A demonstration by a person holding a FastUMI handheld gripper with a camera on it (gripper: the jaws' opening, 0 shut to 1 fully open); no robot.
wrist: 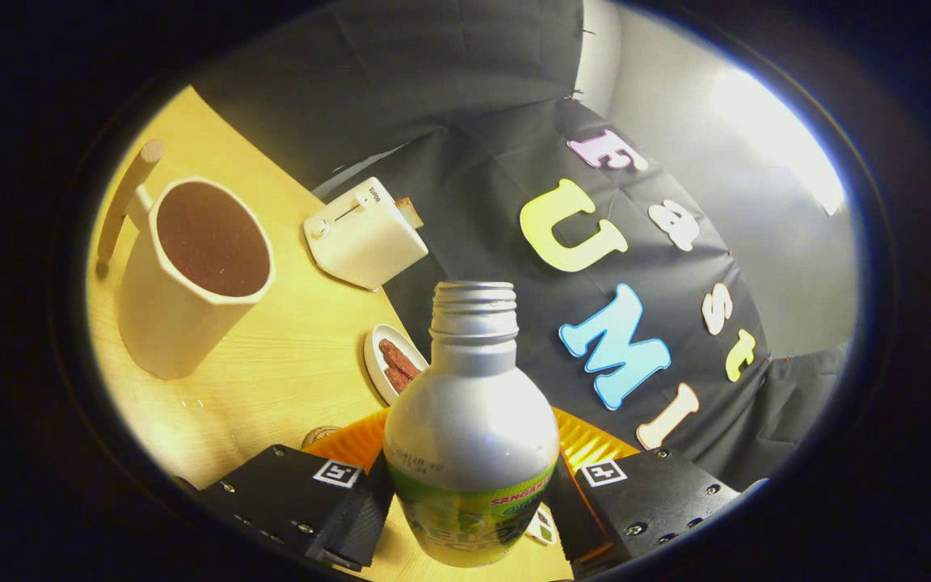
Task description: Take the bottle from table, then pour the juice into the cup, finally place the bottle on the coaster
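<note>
Gripper view: gripper (pixel 469 509) clamped on bottle (pixel 471 436), both fingers pressing its sides. Bottle uncapped, upright between the fingers, seemingly lifted above the table (pixel 288 364). Cup (pixel 191 275) beyond and to the left, open mouth dark inside. Likely step: carrying toward the pour, or just after it; cannot tell. Next move calls for bringing the neck over the cup rim, then tilting slowly. Orange coaster (pixel 352 440) just behind the bottle. Toaster (pixel 364 234) and small dish (pixel 389 364) near, well apart from the cup; nothing blocking.
</note>
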